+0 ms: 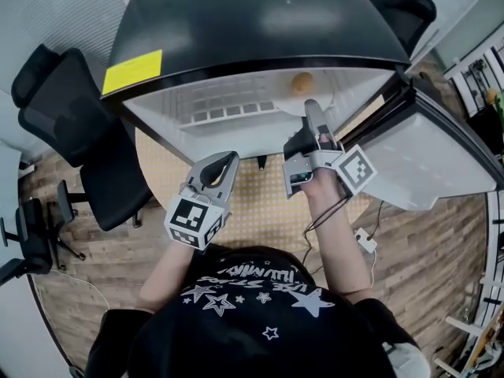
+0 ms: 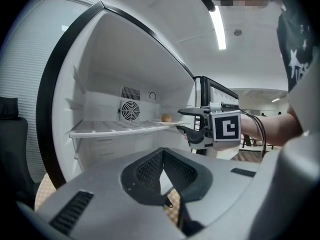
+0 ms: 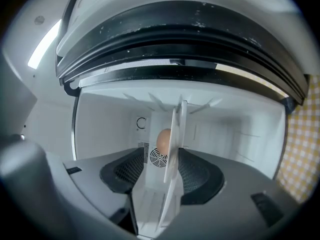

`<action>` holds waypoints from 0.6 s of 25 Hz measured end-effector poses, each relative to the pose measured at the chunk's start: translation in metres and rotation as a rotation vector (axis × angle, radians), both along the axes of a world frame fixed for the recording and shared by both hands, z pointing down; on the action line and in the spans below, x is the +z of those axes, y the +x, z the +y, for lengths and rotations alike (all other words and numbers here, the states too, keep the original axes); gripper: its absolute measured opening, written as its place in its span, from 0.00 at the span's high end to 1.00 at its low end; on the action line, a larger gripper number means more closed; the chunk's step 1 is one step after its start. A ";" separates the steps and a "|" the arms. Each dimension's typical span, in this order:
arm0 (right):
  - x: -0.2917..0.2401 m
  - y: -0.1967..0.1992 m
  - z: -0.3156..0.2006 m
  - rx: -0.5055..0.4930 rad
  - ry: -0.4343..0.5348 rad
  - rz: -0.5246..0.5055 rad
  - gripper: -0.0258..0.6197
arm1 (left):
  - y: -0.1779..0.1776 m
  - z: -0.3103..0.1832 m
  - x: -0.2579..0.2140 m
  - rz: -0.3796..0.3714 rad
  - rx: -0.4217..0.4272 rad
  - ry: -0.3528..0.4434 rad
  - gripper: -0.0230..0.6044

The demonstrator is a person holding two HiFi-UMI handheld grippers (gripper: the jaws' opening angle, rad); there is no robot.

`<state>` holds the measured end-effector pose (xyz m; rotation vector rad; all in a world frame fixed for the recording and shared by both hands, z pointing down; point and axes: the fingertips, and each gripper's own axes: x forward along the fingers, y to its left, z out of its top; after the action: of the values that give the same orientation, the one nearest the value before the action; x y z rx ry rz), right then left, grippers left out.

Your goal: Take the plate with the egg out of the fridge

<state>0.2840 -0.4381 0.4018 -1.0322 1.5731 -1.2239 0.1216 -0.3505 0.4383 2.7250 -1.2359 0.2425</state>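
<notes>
A brown egg (image 1: 302, 83) lies on a white plate (image 1: 288, 104) at the right end of the shelf in the open fridge (image 1: 252, 22). My right gripper (image 1: 309, 109) is turned on its side and reaches to the plate's near rim. Its jaws stand open, one above and one below the rim. In the right gripper view the plate (image 3: 173, 149) shows edge-on between the pads of that gripper (image 3: 167, 171), with the egg (image 3: 163, 140) beyond. My left gripper (image 1: 224, 164) hangs back in front of the fridge, shut and empty. From the left gripper (image 2: 162, 184) I see the egg (image 2: 166, 118) and the right gripper (image 2: 192, 121).
The white wire shelf (image 2: 110, 129) runs left of the plate, with a round fan (image 2: 130, 110) on the back wall. The fridge door (image 1: 441, 164) stands open at the right. Black office chairs (image 1: 71, 109) stand at the left. A yellow checked mat (image 1: 252, 203) lies below.
</notes>
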 end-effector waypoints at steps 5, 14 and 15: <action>0.015 0.001 -0.002 0.002 -0.077 0.026 0.82 | -0.001 0.001 0.004 -0.003 -0.004 -0.011 0.96; 0.011 -0.001 0.008 0.009 -0.076 -0.036 0.88 | 0.001 0.003 -0.002 0.003 -0.005 0.005 0.96; 0.012 -0.002 0.011 0.006 -0.076 -0.037 0.88 | 0.002 0.003 -0.003 0.005 -0.003 0.009 0.96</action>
<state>0.2818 -0.4272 0.4133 -1.0559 1.5034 -1.3002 0.1235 -0.3476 0.4354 2.7289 -1.2431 0.2301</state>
